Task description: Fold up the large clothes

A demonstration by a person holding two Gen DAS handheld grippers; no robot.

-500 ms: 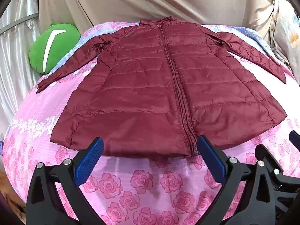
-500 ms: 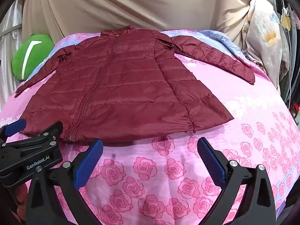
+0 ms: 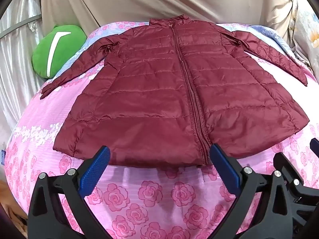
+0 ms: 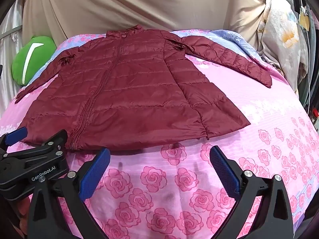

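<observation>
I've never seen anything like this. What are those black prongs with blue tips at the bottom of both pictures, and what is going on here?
Those are handheld grippers, one in each of a person's hands; no robot arm is involved. Each carries a wide-angle camera looking forward along its two fingers, so one picture comes from the left gripper, the other from the right gripper. Both have their jaws open and hold nothing. Ahead, a dark red puffer jacket lies flat, zipped, sleeves spread, on a pink rose-print bedspread. A green cushion sits at the far left.

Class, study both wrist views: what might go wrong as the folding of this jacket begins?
The maroon puffer jacket looks slick and puffy, so folds may slide or spring open. Both sleeves lie spread wide; the right sleeve nears the bed's edge. The open left tool and right tool sit close and may collide.
</observation>
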